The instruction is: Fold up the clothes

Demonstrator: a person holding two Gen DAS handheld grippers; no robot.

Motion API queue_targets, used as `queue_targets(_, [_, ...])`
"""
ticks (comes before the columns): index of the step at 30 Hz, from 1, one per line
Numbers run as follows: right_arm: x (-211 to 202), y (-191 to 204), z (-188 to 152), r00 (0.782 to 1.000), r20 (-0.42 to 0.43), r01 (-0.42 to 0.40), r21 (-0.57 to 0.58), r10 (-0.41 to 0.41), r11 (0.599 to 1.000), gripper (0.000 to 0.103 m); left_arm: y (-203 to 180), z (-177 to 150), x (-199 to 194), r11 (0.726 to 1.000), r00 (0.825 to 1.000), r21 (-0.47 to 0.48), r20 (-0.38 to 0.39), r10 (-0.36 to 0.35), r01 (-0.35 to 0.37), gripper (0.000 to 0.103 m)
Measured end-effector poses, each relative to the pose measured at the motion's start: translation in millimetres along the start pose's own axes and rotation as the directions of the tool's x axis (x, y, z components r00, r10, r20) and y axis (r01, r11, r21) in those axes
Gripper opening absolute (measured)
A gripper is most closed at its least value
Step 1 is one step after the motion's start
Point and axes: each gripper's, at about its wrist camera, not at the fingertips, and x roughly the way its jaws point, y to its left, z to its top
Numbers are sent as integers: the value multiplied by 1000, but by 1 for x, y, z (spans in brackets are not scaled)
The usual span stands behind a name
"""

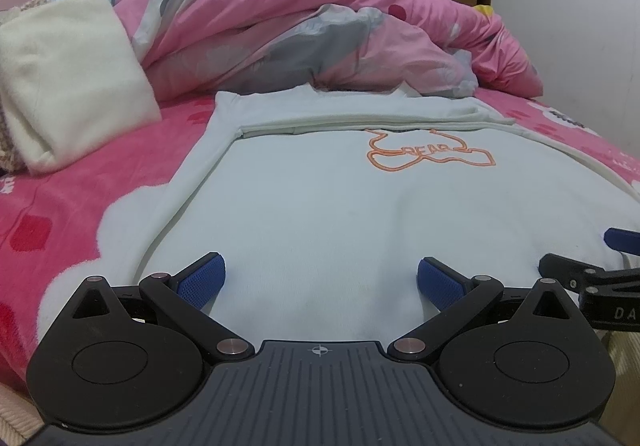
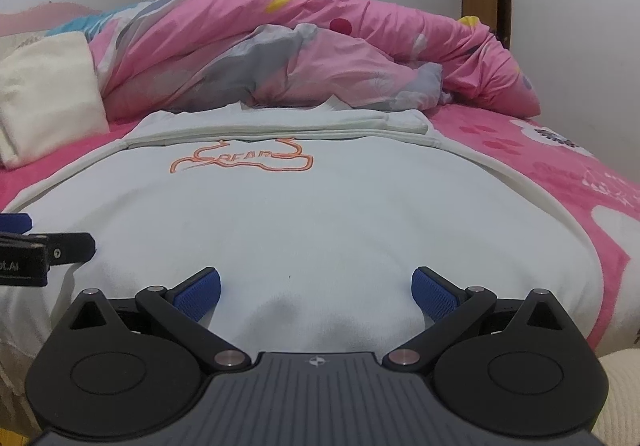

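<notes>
- The pale sweatshirt [image 1: 320,206] is lying flat on the pink bed [image 1: 60,206], showing an orange outline reading "BEAR" [image 1: 430,154] toward 12 o'clock.
- The left tongs [image 1: 320,280] and right tongs [image 2: 316,288] are both gaping wide, holding nothing.
- The quilt [image 1: 300,18] is hiding the sweatshirt's far edge.
</notes>
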Motion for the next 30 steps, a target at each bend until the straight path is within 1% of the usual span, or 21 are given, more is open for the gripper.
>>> queue_targets(14, [-10, 6, -8, 999, -40, -13, -40, 11, 999, 103, -1, 0, 0, 1000, 1000, -3, -6, 3, -3, 103])
queue_targets(21, [-15, 8, -10, 997, -79, -24, -63, 19, 998, 103, -1, 0, -1, 1000, 1000, -4, -8, 3, -3, 103])
queue_targets(24, [-20, 6, -9, 995, -92, -37, -50, 32, 998, 103, -1, 0, -1, 1000, 1000, -4, -10, 3, -3, 103])
queue_targets(30, [-29, 0, -5, 993, -72, -92, 9, 92, 996, 103, -1, 1, -1, 1000, 1000, -3, -14, 5, -5, 103])
